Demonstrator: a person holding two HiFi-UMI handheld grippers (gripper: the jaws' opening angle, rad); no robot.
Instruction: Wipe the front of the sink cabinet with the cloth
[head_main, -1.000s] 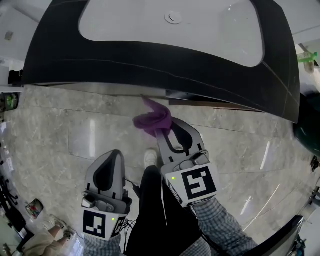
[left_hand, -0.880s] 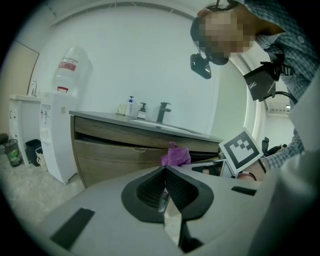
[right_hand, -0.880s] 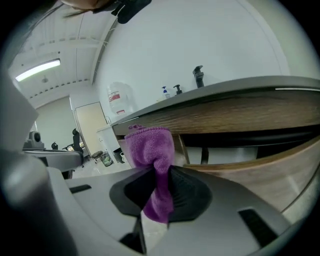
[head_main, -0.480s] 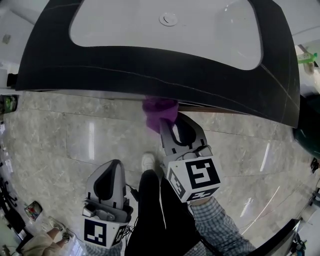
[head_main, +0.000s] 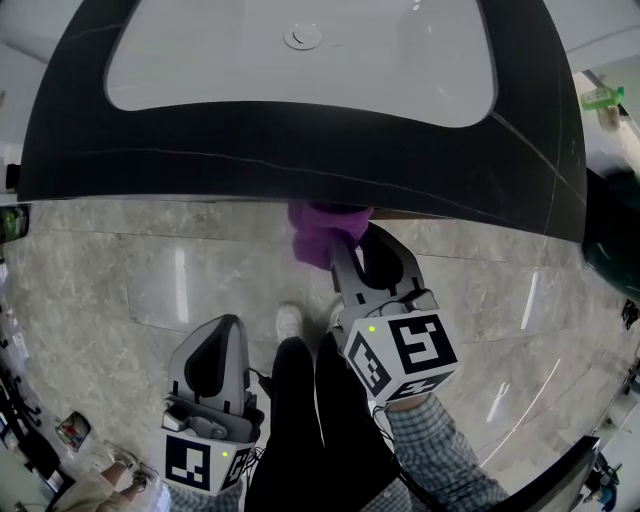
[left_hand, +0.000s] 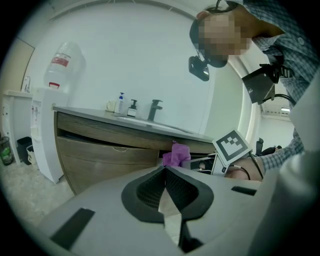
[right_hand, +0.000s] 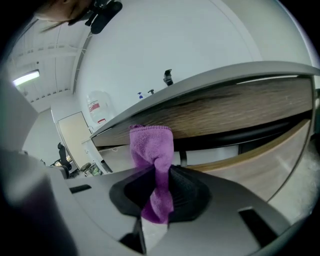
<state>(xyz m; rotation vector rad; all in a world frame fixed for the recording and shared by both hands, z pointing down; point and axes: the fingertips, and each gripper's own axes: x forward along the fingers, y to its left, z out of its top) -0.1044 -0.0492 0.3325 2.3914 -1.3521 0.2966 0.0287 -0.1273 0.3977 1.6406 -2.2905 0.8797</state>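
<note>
The right gripper (head_main: 347, 252) is clenched on the purple cloth (head_main: 322, 232). In the right gripper view the cloth (right_hand: 152, 150) is pinched between the two dark pads. Its longer part stands up toward 12 o'clock and a short end hangs below the jaws. The upper end of the cloth lies in front of the wooden front of the sink cabinet (right_hand: 240, 105), just under the edge of the dark tabletop (head_main: 300, 140). I cannot tell if it really presses on the wood.

In the head view this gripper is at about 5 o'clock from the centre and points toward 12 o'clock, at the cabinet. The white sink basin (head_main: 300, 60) is above it, set into the tabletop.

The left gripper (head_main: 225, 328) is at about 7 o'clock, low over the marble floor (head_main: 120, 280) and well apart from the cabinet. Its jaws are clenched together and nothing is between them. Its own view looks at the cabinet front (left_hand: 100, 145) from the side, with the cloth (left_hand: 175, 155) near the middle. A faucet (left_hand: 154, 109) and small bottles (left_hand: 120, 104) stand on the tabletop.
</note>
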